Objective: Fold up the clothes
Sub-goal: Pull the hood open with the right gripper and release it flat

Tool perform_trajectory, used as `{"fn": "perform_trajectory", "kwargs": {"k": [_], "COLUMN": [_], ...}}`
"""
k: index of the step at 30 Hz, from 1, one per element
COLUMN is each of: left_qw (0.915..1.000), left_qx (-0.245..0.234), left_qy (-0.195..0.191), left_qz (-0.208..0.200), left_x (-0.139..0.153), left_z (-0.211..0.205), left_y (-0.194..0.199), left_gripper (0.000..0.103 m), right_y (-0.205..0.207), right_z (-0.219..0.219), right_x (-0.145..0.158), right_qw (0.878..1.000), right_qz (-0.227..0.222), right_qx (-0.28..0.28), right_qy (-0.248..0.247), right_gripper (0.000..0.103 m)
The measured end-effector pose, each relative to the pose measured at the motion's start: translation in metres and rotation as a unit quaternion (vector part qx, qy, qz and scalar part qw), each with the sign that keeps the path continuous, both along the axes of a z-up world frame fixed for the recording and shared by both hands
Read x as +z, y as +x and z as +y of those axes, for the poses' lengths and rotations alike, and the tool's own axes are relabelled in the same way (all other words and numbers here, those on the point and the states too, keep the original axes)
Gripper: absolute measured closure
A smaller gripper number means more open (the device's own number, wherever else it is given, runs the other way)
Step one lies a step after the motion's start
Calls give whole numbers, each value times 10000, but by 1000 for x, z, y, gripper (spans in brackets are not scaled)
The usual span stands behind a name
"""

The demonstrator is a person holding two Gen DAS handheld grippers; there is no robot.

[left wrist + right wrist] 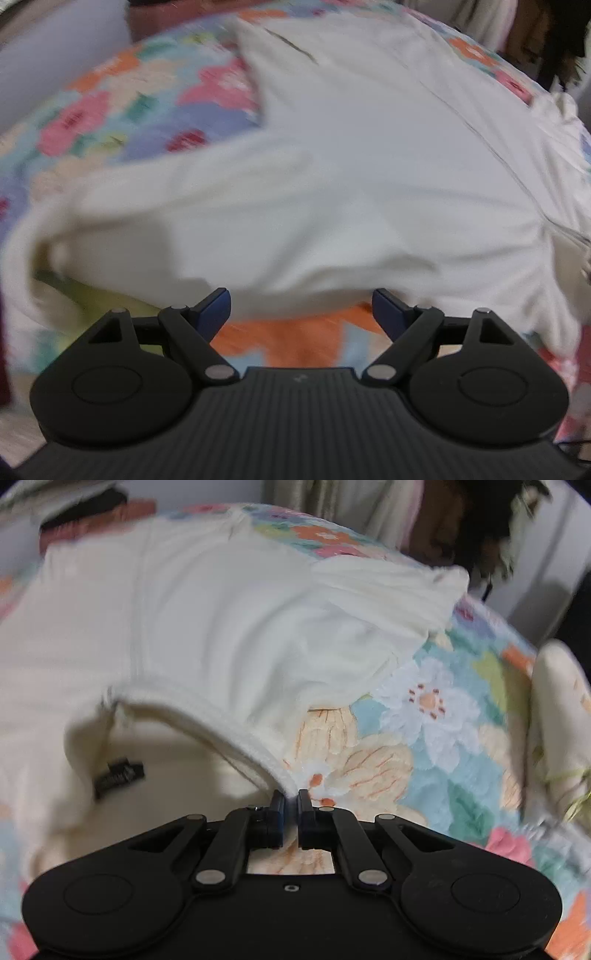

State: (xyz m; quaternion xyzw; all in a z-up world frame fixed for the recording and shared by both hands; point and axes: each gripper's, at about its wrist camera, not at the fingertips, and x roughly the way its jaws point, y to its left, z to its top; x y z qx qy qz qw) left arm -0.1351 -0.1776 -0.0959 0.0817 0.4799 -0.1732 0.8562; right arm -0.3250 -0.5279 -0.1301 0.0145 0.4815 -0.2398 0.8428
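Observation:
A white shirt (332, 184) lies spread on a floral bedspread (129, 110). My left gripper (301, 301) is open just above the shirt's near edge, blue pads (216, 308) wide apart, with only the bedspread's orange patch between them. In the right wrist view the shirt (221, 627) shows its ribbed neckline (221, 720) and a dark label (118, 775) inside the collar. My right gripper (291, 797) is shut on the near end of that neckline, where the rib runs into the fingertips. A sleeve (399, 590) lies out to the far right.
The floral bedspread (424, 720) shows uncovered to the right of the shirt. A cream cushion-like thing (554, 720) sits at the right edge. Pale curtains (332, 502) and a dark blurred shape (480, 524) are beyond the bed's far side.

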Motion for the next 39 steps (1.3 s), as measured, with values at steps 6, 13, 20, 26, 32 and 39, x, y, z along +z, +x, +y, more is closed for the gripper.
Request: {"fn": "perform_trajectory", "kwargs": {"k": [6, 13, 20, 26, 32, 39], "left_qw": [9991, 9931, 9978, 9962, 9852, 9703], "left_qx": [342, -91, -70, 111, 657, 1433], "left_qy": [36, 1144, 490, 863, 1482, 1811], "left_qz": [-262, -221, 432, 84, -549, -720], "left_x": [33, 34, 4, -22, -15, 1], "left_z": [76, 146, 188, 183, 199, 217], "left_y": [25, 46, 74, 96, 143, 214], "left_gripper": [19, 14, 10, 54, 84, 74], "right_y": [-2, -7, 4, 2, 4, 6], "right_z": [6, 33, 63, 63, 60, 56], "right_x": [16, 43, 42, 42, 28, 18], "right_qw": [9999, 9931, 9888, 9882, 9896, 9900], "right_qz": [-89, -984, -1112, -1200, -1069, -933], "right_qx": [-125, -23, 299, 232, 196, 141], "right_qy": [-14, 644, 950, 927, 939, 1052], "right_gripper": [94, 71, 56, 55, 55, 54]}}
